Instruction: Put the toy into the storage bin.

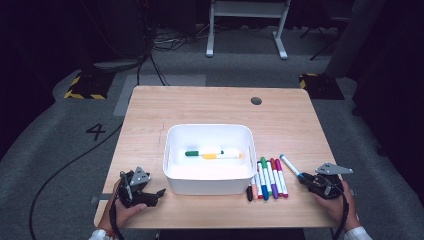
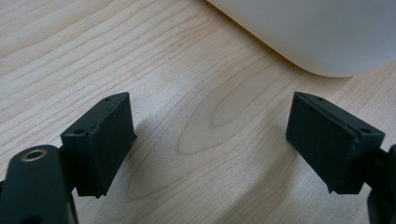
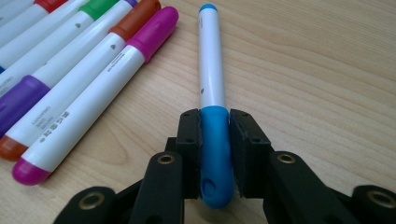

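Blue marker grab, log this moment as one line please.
right tongs: shut on blue marker, cap end | left tongs: open, idle beside white bin | bin: two markers inside

The gripper [image 3: 215,140] has its jaws closed on the blue cap of a blue pen [image 3: 212,84], whose white barrel runs straight away over the desk [image 3: 317,70] to a blue tip. To the left, a row of pens lies side by side, slanted; nearest is the magenta pen [image 3: 93,95], then the orange pen [image 3: 74,74].
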A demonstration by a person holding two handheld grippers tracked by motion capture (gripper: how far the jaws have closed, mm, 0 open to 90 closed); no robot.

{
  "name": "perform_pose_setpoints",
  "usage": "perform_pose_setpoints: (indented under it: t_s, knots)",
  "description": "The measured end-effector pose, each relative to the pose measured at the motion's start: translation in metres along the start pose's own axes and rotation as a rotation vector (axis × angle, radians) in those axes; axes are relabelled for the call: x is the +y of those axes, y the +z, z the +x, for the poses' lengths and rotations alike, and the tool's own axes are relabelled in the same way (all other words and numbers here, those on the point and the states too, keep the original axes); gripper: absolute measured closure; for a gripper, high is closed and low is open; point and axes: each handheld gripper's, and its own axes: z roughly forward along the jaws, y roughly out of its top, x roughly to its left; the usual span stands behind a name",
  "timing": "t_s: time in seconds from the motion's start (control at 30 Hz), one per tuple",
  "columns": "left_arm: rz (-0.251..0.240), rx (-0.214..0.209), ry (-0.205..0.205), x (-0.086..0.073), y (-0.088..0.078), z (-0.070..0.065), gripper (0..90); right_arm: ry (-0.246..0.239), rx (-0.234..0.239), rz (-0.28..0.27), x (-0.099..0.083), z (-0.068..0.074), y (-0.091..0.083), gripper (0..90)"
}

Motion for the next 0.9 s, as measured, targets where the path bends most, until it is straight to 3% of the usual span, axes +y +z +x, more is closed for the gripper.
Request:
perform_pose_setpoints:
  t_s: [0.3, 0.5, 0.73, 0.9]
  knots:
    - [0.001, -0.001, -0.001, 0.0, 0.0, 0.0, 15.4, -0.006, -0.009, -0.012, 0.003, -0.007, 0.003, 75.5]
    - [0.0, 0.0, -0.001, 0.0, 0.0, 0.0, 15.4, 0.004, 0.021, -0.053, 0.012, -0.01, -0.004, 75.5]
    - [0.0, -0.001, -0.001, 0.0, 0.0, 0.0, 15.4, -0.038, 0.036, -0.096, 0.026, -0.006, -0.016, 75.5]
    - [0.0, 0.0, -0.001, 0.0, 0.0, 0.0, 15.4, -0.077, 0.056, -0.149, 0.045, 0.001, -0.028, 75.5]
